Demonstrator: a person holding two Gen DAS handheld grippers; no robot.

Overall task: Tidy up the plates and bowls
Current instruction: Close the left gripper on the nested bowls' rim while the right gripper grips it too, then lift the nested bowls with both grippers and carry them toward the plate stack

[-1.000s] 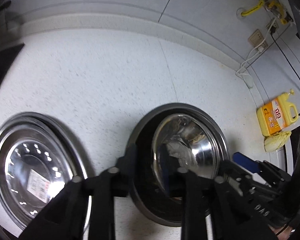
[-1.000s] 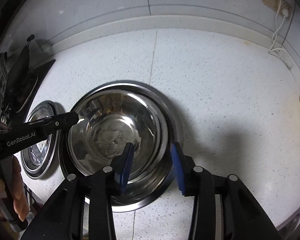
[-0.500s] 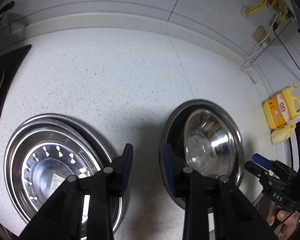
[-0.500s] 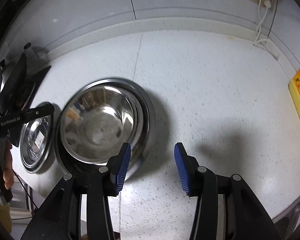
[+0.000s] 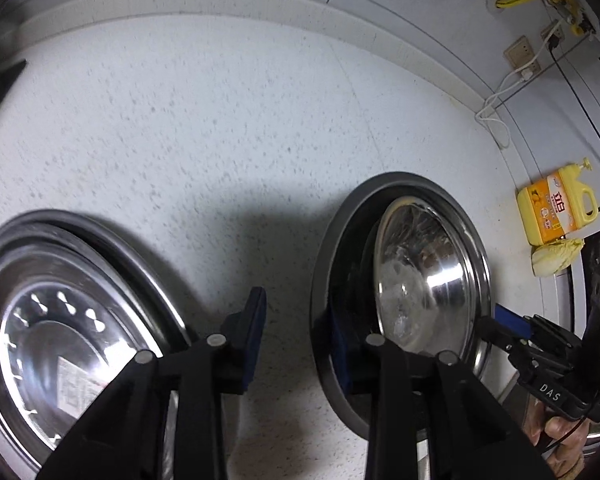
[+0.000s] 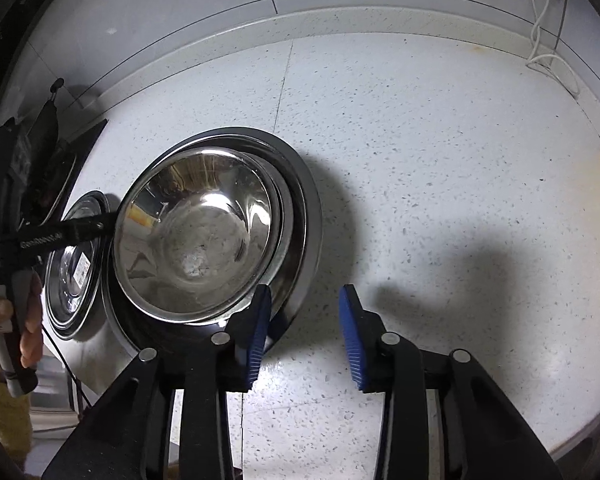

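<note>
Both grippers, left (image 5: pixel 296 334) and right (image 6: pixel 304 334), had let go and backed off, jaws apart; bowl (image 6: pixel 196 236) sat nested, so stacking looked done.

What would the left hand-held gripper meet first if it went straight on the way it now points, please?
Probably the bare countertop: the open left hand-held gripper aims between the plate stack and the nested bowls, its right finger close to their rim. Depth is unclear.

1. A shiny steel bowl (image 6: pixel 196 236) sits nested, slightly tilted, inside a wider dark-rimmed steel bowl (image 6: pixel 300 200).
2. Just beside them, stacked steel plates (image 5: pixel 60 344) lie flat, the top one labelled.
</note>
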